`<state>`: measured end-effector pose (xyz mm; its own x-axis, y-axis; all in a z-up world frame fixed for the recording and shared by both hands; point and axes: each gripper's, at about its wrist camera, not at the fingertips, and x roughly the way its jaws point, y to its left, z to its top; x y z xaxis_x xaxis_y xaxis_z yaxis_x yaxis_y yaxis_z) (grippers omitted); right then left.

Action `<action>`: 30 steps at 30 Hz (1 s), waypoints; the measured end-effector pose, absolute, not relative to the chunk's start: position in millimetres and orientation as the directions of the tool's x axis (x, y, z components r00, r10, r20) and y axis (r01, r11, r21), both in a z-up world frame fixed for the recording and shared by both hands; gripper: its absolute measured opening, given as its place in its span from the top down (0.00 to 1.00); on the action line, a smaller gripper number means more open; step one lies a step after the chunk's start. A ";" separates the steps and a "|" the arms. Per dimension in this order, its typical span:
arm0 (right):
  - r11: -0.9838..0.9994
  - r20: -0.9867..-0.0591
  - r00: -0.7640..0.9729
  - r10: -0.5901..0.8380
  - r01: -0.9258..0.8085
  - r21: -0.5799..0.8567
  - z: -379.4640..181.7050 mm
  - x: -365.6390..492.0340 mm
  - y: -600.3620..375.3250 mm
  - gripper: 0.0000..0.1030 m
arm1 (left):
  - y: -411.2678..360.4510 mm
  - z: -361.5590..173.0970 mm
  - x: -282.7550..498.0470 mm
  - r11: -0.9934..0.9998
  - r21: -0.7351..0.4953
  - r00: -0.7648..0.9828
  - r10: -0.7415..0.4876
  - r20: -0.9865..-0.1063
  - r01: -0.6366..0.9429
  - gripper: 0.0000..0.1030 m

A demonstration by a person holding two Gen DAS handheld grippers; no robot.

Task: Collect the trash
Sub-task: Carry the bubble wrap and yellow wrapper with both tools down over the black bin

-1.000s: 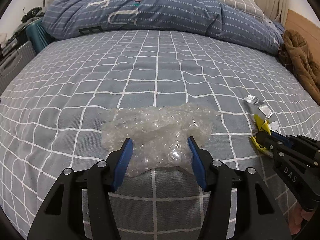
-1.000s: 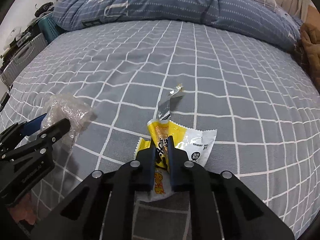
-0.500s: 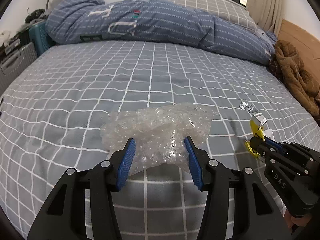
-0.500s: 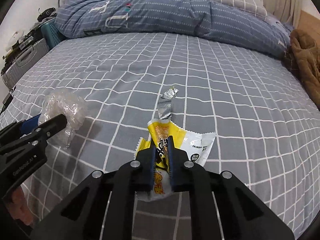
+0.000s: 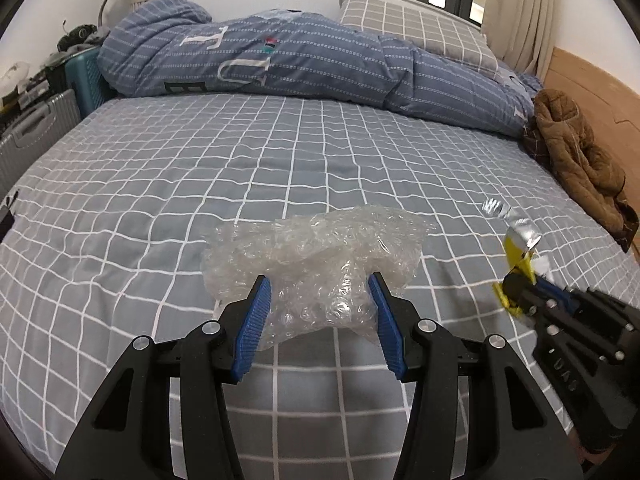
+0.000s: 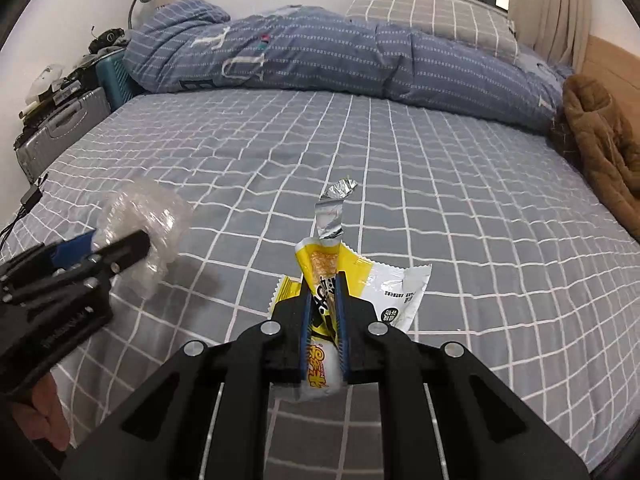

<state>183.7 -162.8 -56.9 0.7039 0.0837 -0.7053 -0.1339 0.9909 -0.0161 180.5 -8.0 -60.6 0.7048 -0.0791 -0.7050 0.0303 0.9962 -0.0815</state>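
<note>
Pinching a crumpled wad of bubble wrap point(image 5: 316, 264) between its blue pads, the left gripper point(image 5: 318, 308) holds it above the grey checked bedsheet point(image 5: 200, 168). To its right, the right gripper point(image 6: 324, 312) is pressed tight on a yellow snack wrapper point(image 6: 360, 280), whose torn silver strip point(image 6: 332, 212) sticks forward over the sheet, with a blue duvet point(image 6: 320, 52) bunched at the bed's far side

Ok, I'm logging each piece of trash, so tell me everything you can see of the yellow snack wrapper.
The yellow snack wrapper is an opened, crumpled plastic packet, yellow and white with dark print. A torn silvery foil strip sticks up from its top. The right gripper pinches it between blue pads, jaws nearly closed. It looks lifted off the grey checked bedsheet; nothing else touches it.
</note>
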 end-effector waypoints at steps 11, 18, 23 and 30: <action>0.993 -0.676 0.733 0.078 -0.119 -0.015 -35.8 148.7 -171.4 0.90 | -15.8 -57.9 146.2 0.997 -0.060 0.698 -0.071 -0.713 0.040 0.52; 0.993 -0.677 0.732 0.076 -0.115 -0.012 -33.9 126.1 -173.5 0.90 | -20.7 -48.7 128.5 0.996 -0.074 0.706 -0.086 -0.703 0.048 0.52; 0.994 -0.666 0.742 0.071 -0.105 -0.011 -28.4 110.3 -177.0 0.90 | -26.4 -44.9 114.3 0.995 -0.075 0.708 -0.098 -0.700 0.064 0.52; 0.994 -0.665 0.743 0.070 -0.104 -0.012 -25.9 86.2 -178.3 0.90 | -30.1 -45.4 90.6 0.994 -0.082 0.700 -0.110 -0.706 0.074 0.52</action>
<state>86.2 -178.3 -25.9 0.7433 0.0701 -0.6653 -0.1043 0.9945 -0.0117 90.6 -30.1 -45.4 0.6999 -0.1102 -0.7057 0.0737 0.9939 -0.0821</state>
